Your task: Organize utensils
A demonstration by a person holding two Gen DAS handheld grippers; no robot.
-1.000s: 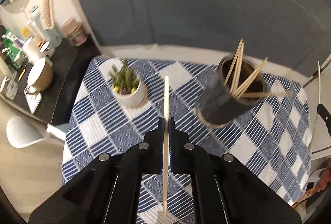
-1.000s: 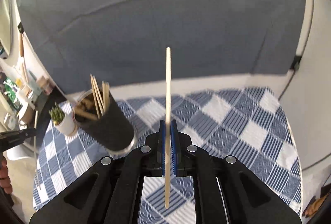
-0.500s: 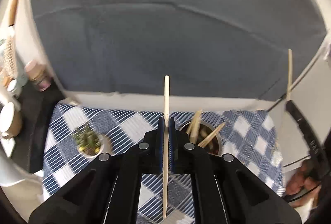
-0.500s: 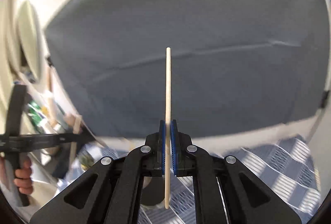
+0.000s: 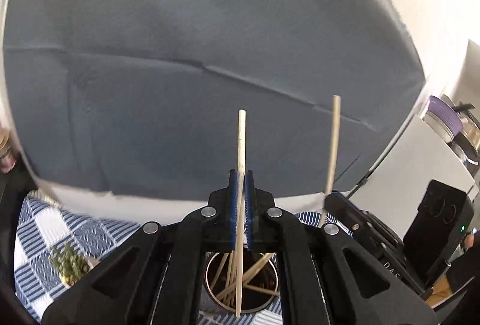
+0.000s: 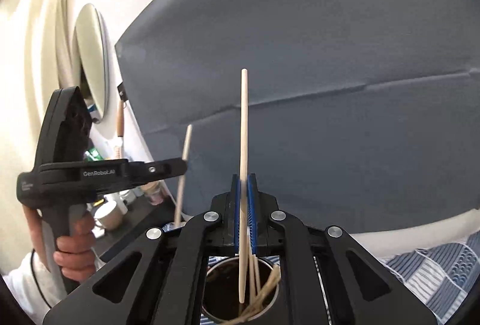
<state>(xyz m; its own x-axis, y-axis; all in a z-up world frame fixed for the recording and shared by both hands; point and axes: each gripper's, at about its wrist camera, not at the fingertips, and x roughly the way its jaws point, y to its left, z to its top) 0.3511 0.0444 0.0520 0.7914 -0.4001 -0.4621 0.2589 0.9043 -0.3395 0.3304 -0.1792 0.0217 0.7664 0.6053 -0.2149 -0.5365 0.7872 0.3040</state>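
Observation:
My left gripper (image 5: 241,175) is shut on a pale wooden chopstick (image 5: 241,151), held upright with its lower end over the open mouth of a dark round holder (image 5: 271,299) with several chopsticks in it. My right gripper (image 6: 244,178) is shut on another chopstick (image 6: 243,121), also upright, lower tip over the same holder (image 6: 216,283). The left gripper (image 6: 177,167) shows side-on in the right wrist view with its chopstick (image 6: 183,163). The right gripper's chopstick (image 5: 333,145) shows in the left wrist view.
The holder stands on a blue and white checked tablecloth (image 5: 75,235). A small potted plant (image 5: 70,265) sits to its left. A grey backdrop (image 5: 180,70) hangs behind. A cluttered dark shelf (image 6: 135,211) with cups lies left. A round mirror (image 6: 91,61) hangs on the wall.
Both grippers have tipped up from a downward look and come together over the holder. Each still grips its chopstick, now standing upright above the holder's mouth.

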